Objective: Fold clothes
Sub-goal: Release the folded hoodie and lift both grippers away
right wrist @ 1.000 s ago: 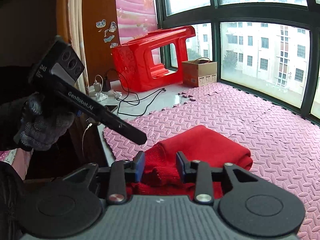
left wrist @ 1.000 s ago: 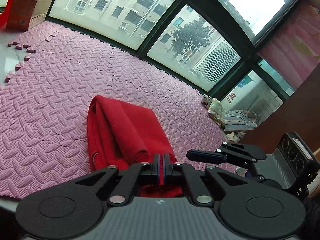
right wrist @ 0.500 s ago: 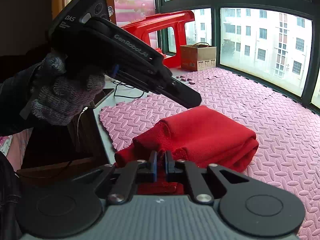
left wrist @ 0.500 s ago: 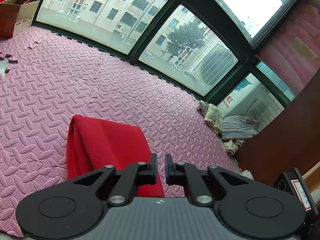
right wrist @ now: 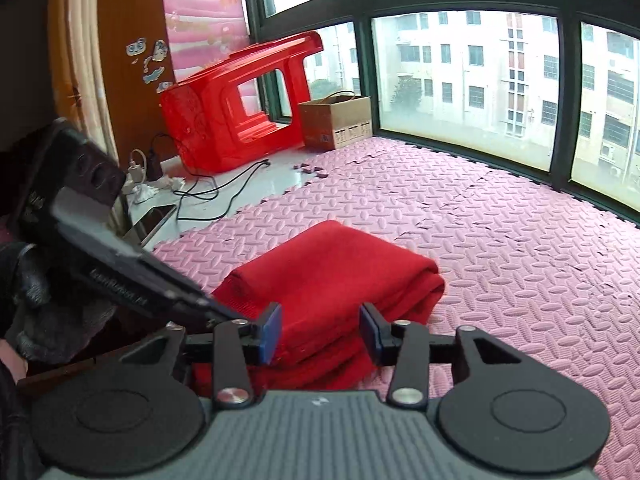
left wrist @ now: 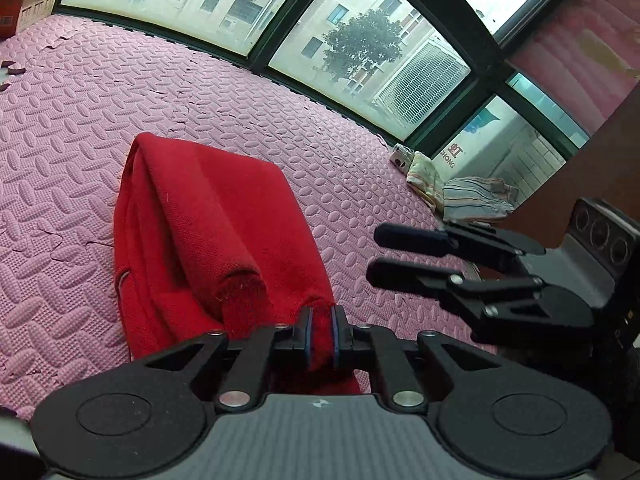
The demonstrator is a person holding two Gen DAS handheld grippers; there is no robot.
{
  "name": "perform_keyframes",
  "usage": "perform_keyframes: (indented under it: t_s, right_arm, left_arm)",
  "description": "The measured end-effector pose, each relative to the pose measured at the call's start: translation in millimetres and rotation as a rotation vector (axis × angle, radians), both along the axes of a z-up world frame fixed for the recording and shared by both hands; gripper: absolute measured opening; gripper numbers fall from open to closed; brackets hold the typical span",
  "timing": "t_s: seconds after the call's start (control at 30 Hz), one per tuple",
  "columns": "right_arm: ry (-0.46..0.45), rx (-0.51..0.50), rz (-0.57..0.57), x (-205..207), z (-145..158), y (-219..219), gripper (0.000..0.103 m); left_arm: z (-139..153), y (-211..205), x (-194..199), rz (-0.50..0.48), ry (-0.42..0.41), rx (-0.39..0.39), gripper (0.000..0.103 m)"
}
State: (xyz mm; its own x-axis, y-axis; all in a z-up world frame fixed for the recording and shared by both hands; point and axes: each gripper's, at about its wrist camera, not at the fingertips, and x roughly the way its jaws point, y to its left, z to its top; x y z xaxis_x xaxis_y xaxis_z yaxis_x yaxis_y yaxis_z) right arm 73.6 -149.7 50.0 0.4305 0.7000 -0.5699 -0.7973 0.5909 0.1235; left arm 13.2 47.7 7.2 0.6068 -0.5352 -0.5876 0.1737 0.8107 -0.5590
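Note:
A folded red knit garment (left wrist: 208, 240) lies on the pink foam mat (left wrist: 120, 92). My left gripper (left wrist: 321, 334) is shut on the garment's near edge, red cloth pinched between its blue pads. My right gripper (right wrist: 320, 334) is open just above the garment's (right wrist: 332, 272) near edge, with nothing between its pads. In the left wrist view the right gripper (left wrist: 372, 254) shows at the right, open and clear of the cloth. In the right wrist view the left gripper's body (right wrist: 120, 276) comes in from the left, its tips hidden behind my right finger.
A red plastic stool (right wrist: 236, 100) on its side, a cardboard box (right wrist: 336, 120) and cables (right wrist: 216, 188) sit at the mat's far left end. Folded striped clothes (left wrist: 472, 196) lie at the right end by a wooden panel. Windows (right wrist: 460, 80) bound the far side.
My left gripper, briefly parted half a second ago, has closed on the garment's near edge. My right gripper, which was pinching the cloth, has opened and let it go.

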Motion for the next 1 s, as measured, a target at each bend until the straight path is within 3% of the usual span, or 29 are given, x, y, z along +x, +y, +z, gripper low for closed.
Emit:
perform_keyframes:
  t_s: [0.23,0.4,0.5,0.7,0.87,1.0]
  right_arm:
    - [0.016,-0.050,-0.031,68,-19,48,0.051]
    - [0.043,-0.144,-0.059,91,-49,67,0.052]
    - [0.064,-0.133,-0.075,96,-54,66,0.052]
    - [-0.001,-0.163,0.101,70,-33,86,0.061]
    - [-0.009,-0.191,0.257,44,-32,109,0.061]
    - [-0.005,-0.212,0.287,39,-42,125,0.064]
  left_arm:
    - [-8,0,-10,0.006,0.029,-0.032,0.011]
    - [-10,2,-12,0.003,0.039,-0.044,0.011]
    - [-12,3,-13,0.002,0.045,-0.052,0.011]
    - [-14,6,-14,-0.001,0.050,-0.064,0.011]
    - [-16,8,-15,0.002,0.053,-0.076,0.011]
    - [-16,8,-16,0.002,0.054,-0.074,0.011]
